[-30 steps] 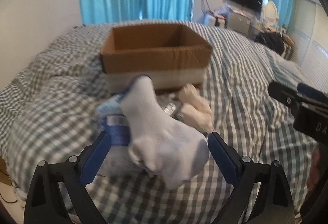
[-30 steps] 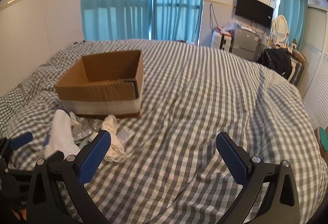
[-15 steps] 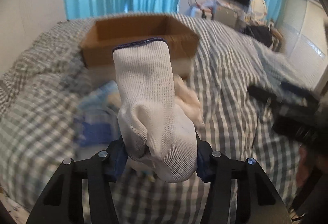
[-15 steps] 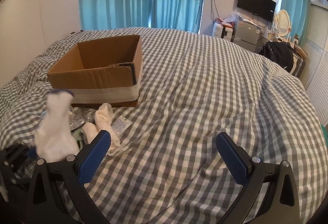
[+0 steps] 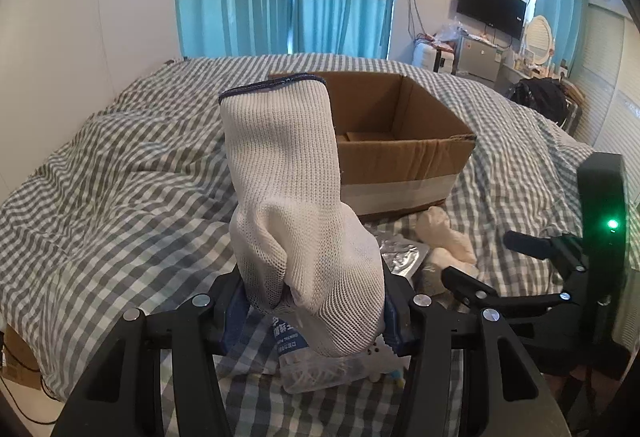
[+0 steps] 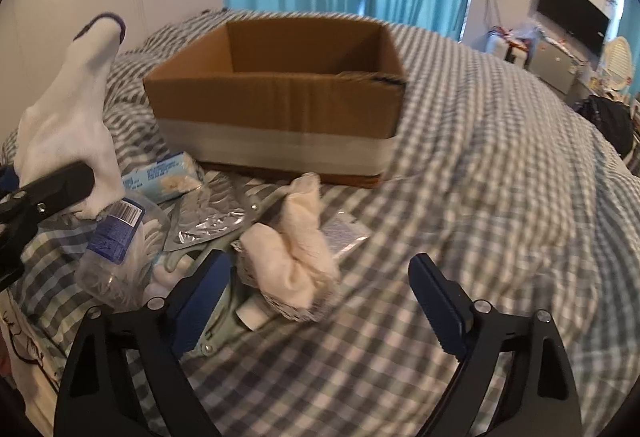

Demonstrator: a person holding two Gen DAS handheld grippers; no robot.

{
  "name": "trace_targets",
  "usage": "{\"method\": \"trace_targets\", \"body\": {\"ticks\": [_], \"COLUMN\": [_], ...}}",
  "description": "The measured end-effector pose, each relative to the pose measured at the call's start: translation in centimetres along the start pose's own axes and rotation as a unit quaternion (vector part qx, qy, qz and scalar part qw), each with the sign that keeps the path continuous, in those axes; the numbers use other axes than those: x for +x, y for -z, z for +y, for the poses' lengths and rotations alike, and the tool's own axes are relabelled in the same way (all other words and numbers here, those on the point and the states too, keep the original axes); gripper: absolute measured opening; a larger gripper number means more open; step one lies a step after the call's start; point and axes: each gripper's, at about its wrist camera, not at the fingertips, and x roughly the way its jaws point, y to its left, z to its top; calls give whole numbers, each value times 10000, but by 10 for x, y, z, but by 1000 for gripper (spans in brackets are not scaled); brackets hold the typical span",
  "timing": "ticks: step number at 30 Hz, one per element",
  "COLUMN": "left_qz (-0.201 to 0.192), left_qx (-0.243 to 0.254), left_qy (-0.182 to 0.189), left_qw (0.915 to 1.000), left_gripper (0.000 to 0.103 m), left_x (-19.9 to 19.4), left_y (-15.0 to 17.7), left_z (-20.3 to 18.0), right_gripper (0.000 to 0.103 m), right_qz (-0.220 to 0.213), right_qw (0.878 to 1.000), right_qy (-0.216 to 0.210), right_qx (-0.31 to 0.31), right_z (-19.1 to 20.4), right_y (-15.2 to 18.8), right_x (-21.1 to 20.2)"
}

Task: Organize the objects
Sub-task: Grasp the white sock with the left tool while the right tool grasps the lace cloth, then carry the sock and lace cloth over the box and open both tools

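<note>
**White glove held upright, the box lies straight ahead at 12 o'clock**

The left gripper (image 5: 312,301) has its jaws closed on a white knitted glove (image 5: 296,205). The glove is pinched at its lower, bunched part, and its long axis stands almost upright, with the dark-edged cuff at the top. The glove is lifted off the bed (image 5: 120,189) and touches nothing else.

The cardboard box (image 5: 400,145) is open at the top and sits on the checked bed cover at 12 o'clock from the left jaws, a little toward 1 o'clock, behind the glove. The box seems to be the place for the things, so the coming move probably is a carry forward and over the near wall, then a release. Because the glove hangs high over the jaws, the cuff may reach the opening first.

The right gripper (image 6: 320,301) has its jaws wide open and holds nothing. In its view a cream-coloured cloth bundle (image 6: 292,253) lies just in front of the jaws at about 11 o'clock, with its long axis pointing toward the box. Near it, at 10 o'clock, lie a silver foil pack (image 6: 208,229), a clear plastic bottle with a blue label (image 6: 116,249) and a light blue packet (image 6: 164,177). The right gripper is nearer to this pile, the left one is occupied with the glove.
</note>
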Motion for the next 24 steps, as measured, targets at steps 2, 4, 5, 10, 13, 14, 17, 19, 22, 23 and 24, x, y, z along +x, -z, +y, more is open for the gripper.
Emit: {"method": "trace_targets", "body": {"ticks": [2,4,5,10,13,14,17,19,22,23,24], "left_qz": [38,78,88,95,61,35,-122,-230,-460,-519,-580], "left_qx": [-10,-19,-17,-23,-38,-39,-22,-29,29,46,53], "left_qy": [23,6,-2,-69,-55,-41,4,93,170,194,230], "left_qw": [10000,10000,10000,9999,10000,10000,9999,9997,9988,9985,9980], "left_gripper": [55,55,55,55,55,55,55,55,55,55,55], "left_x": [2,6,7,3,-7,-9,-26,-38,-55,-58,-61], "left_y": [3,6,5,5,4,2,-5,-13,-32,-39,-46], "left_z": [-1,2,2,1,-2,-1,-5,-8,-13,-13,-14], "right_gripper": [78,67,56,22,18,17,17,17,17,17,17], "right_qz": [102,228,270,348,153,91,-188,-403,-788,-893,-1006], "right_qw": [9999,9997,9996,9992,9997,9998,9996,9990,9968,9959,9948], "right_qy": [-59,-117,-123,-190,-182,-186,-187,-173,-80,-55,-33], "right_qx": [3,24,18,-32,-60,-49,-21,-9,-78,-103,-124], "right_z": [1,1,2,1,1,0,-3,-5,-9,-10,-12], "right_y": [-2,-1,-1,4,5,4,1,-2,-13,-17,-23], "right_x": [10,19,22,24,4,-1,-26,-47,-82,-90,-100]}}
